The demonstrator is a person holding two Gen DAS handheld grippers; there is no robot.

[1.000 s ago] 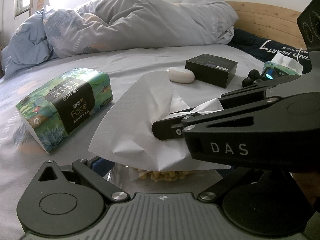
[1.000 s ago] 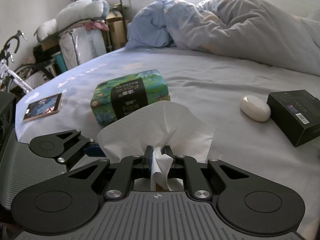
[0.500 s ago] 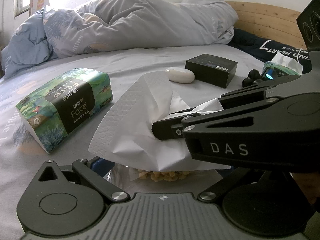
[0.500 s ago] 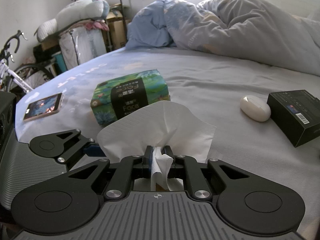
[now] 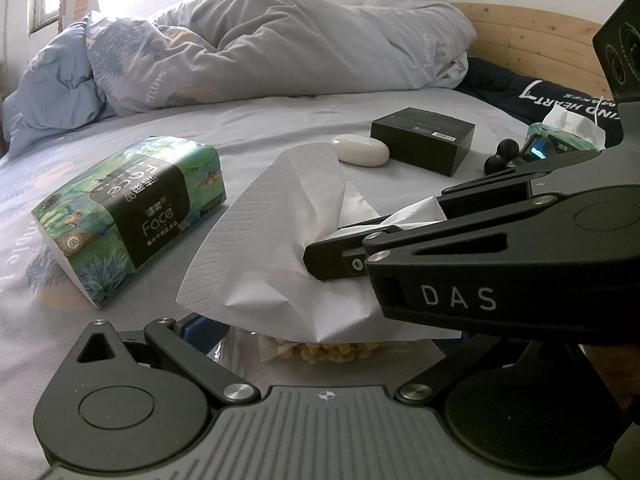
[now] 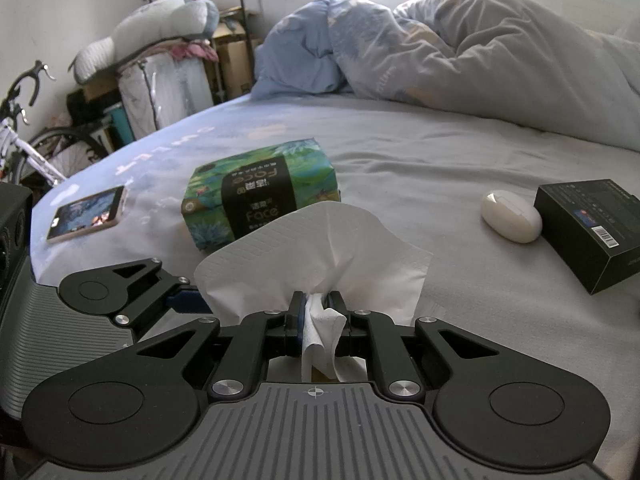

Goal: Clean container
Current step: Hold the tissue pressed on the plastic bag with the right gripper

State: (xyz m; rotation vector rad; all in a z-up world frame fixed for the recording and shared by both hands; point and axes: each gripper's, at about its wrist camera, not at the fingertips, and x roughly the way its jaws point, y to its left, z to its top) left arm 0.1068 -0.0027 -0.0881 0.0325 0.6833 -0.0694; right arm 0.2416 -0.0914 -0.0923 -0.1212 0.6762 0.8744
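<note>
A white tissue point(image 6: 316, 256) is clamped between the closed fingers of the right tool point(image 6: 316, 308), with a crumpled tail hanging behind the grip and the rest fanned out in front. In the left wrist view the same tissue is seen draped over something held low in front of the left tool point(image 5: 320, 344). There a clear plastic edge and pale yellow bits show just under the paper; this is judged to be the container point(image 5: 320, 348) to be cleaned, though most of it is hidden. Whether the left tool is clamped on it cannot be told, since its fingertips are covered by the tissue.

All of this is held above the near edge of the bed point(image 6: 420, 152). A green tissue pack point(image 6: 260, 196) lies toward the middle of the bed, a phone point(image 6: 86, 218) near its left edge, and a white oval case point(image 6: 512, 218) just beside a black box point(image 6: 596, 228) toward its right edge.

Risks are judged as follows. The thin tissue could be torn if it is dragged hard against the container rim. The yellow bits could be swept out onto the bed if the container is tilted during wiping. The container could slip if it is gripped only lightly.
</note>
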